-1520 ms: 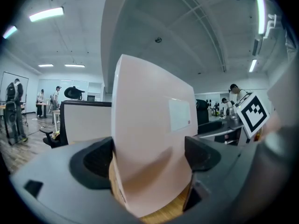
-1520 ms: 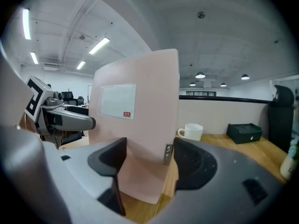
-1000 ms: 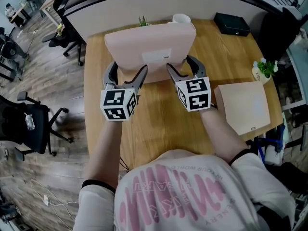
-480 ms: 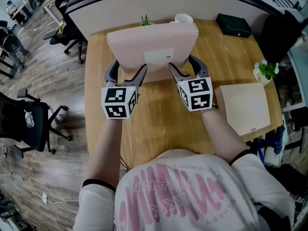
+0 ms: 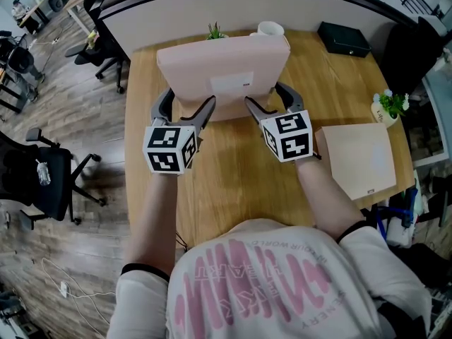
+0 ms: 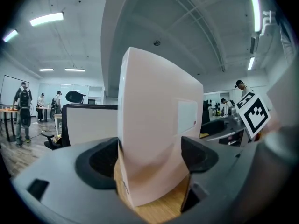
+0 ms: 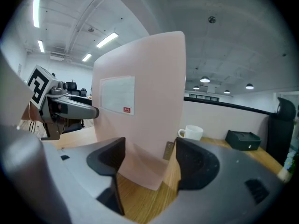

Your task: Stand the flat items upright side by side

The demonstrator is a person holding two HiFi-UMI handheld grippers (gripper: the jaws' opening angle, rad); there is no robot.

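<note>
- The pink box [image 5: 222, 76] stands upright on its long edge towards the back of the desk [image 5: 233, 175].
- The left tool [image 5: 189, 103] clamps its lower left corner, with the jaws set wide.
- The right tool [image 5: 266, 99] straddles the lower right corner. Its jaws have just been opening, leaving a gap beside one pad.
- A second box [image 5: 360, 157] lies flat at the desk's right.
</note>
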